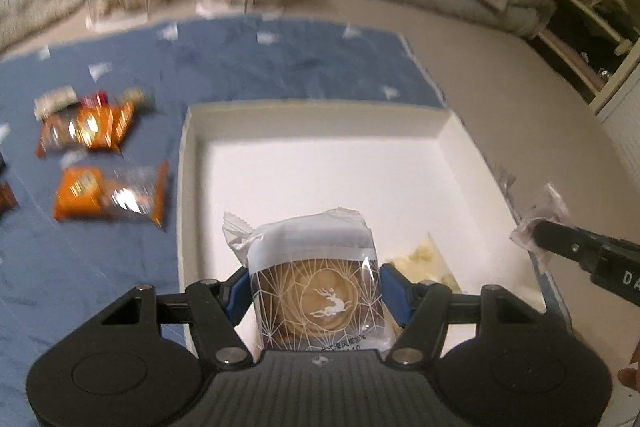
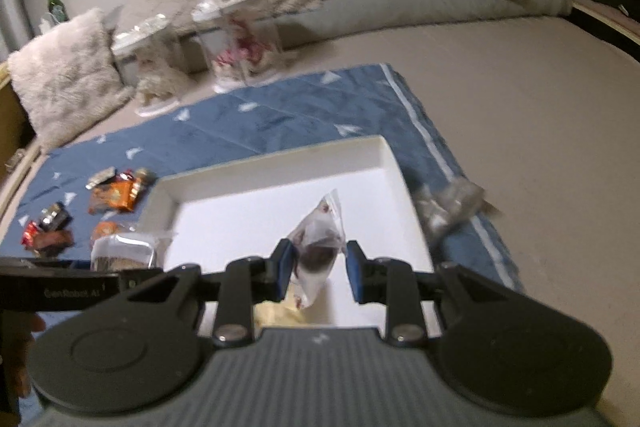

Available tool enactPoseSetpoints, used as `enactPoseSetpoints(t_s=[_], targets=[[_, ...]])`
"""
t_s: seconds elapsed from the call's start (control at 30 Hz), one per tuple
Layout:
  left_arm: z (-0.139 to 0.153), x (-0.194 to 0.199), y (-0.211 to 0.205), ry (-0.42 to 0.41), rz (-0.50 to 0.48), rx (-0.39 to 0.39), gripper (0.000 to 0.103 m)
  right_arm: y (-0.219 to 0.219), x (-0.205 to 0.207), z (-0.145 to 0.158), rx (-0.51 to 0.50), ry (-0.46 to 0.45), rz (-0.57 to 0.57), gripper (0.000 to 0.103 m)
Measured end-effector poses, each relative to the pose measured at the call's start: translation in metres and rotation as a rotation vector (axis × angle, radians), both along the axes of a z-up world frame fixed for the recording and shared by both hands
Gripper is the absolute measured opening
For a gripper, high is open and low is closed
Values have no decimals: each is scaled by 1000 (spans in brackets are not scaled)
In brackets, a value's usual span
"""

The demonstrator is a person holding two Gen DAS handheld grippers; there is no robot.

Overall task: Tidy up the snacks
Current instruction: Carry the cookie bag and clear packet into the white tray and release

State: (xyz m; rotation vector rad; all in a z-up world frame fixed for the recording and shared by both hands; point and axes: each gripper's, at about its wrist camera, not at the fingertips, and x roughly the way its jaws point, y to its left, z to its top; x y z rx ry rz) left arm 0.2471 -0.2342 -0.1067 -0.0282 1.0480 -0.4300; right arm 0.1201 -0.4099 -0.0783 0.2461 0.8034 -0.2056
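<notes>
A wrapped pastry [image 1: 316,279], its clear-and-white packet printed with a white deer emblem and a line of Chinese characters too clipped to read, is clamped between the blue pads of the left hand-held gripper [image 1: 316,287] just above the near edge of a shallow white box [image 1: 312,115]. Beside it, the right hand-held gripper [image 2: 318,267] pinches a small clear packet [image 2: 320,247] holding something dark over the same box, where a pale yellow snack bag [image 1: 430,259] already lies. The step in hand appears to be delivery: both snacks look ready to be lowered and let go onto the box floor, which calls for opening each jaw once the packets rest flat, clear of the yellow bag. More orange-wrapped snacks [image 1: 112,195] wait on the blue quilted mat [image 1: 280,67] spread over the bed, their print blurred. The left tool's arm reads "GenRobot.AI" in the right wrist view; the right tool's shows "DA", cut off.
</notes>
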Motion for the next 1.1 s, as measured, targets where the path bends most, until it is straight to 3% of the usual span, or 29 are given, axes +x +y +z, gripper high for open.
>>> enactPoseSetpoints(t_s=[0.2, 0.4, 0.43, 0.5, 0.6, 0.67, 0.9, 1.1], targets=[[-25, 7, -9, 97, 1, -2, 66, -14, -5, -17, -4, 89, -30, 34], [-35, 9, -9, 109, 9, -10, 68, -22, -3, -34, 1, 164, -15, 34], [-36, 9, -9, 124, 11, -9, 69, -22, -2, -36, 2, 169, -12, 35], [-41, 9, -9, 152, 14, 4, 82, -21, 1, -37, -1, 179, -10, 38], [-39, 8, -10, 143, 4, 29, 89, -17, 2, -39, -16, 207, -16, 45], [-37, 6, -11, 133, -6, 32, 91, -16, 3, -40, -31, 222, -24, 58], [-26, 2, -8, 97, -20, 57, 98, -17, 1, -39, -33, 242, -20, 60], [-14, -6, -3, 62, -29, 62, 103, -13, -5, -30, -28, 211, -6, 72]])
